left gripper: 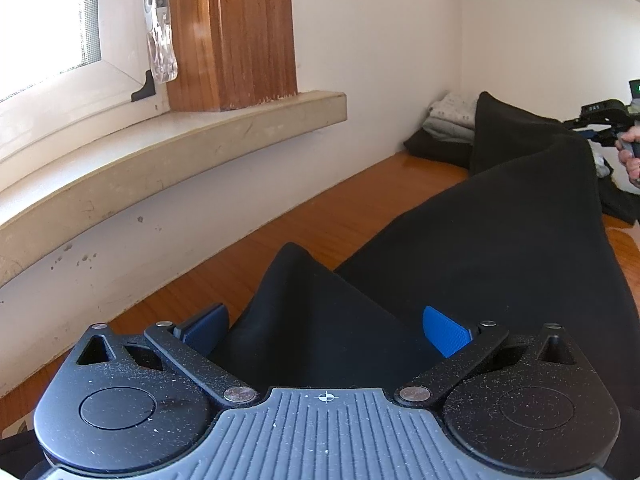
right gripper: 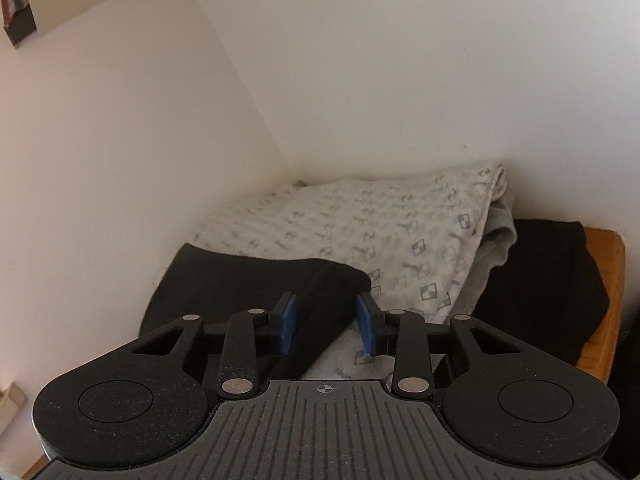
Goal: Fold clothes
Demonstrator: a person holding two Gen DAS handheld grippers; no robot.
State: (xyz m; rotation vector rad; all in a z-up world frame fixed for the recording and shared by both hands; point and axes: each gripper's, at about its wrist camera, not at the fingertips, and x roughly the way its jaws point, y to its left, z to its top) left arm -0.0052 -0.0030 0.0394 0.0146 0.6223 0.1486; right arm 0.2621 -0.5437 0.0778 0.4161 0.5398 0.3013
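A black garment (left gripper: 500, 240) stretches across the wooden table (left gripper: 320, 220) from my left gripper (left gripper: 326, 332) to the far right. The left gripper's blue pads (left gripper: 446, 336) stand wide apart, open, with a peak of the black cloth rising between them. In the right wrist view my right gripper (right gripper: 328, 326) is shut on a thick fold of the black garment (right gripper: 320, 300), held over a pile of clothes. The same gripper (left gripper: 596, 114) shows in the left wrist view at the far right edge, with a hand (left gripper: 632, 152) on it.
A pile of folded clothes, a white patterned cloth (right gripper: 360, 232) on grey and black ones, fills the table's corner against two white walls. A stone window sill (left gripper: 180, 152) juts out over the table at the left. The table's right edge (right gripper: 616, 288) shows beside the pile.
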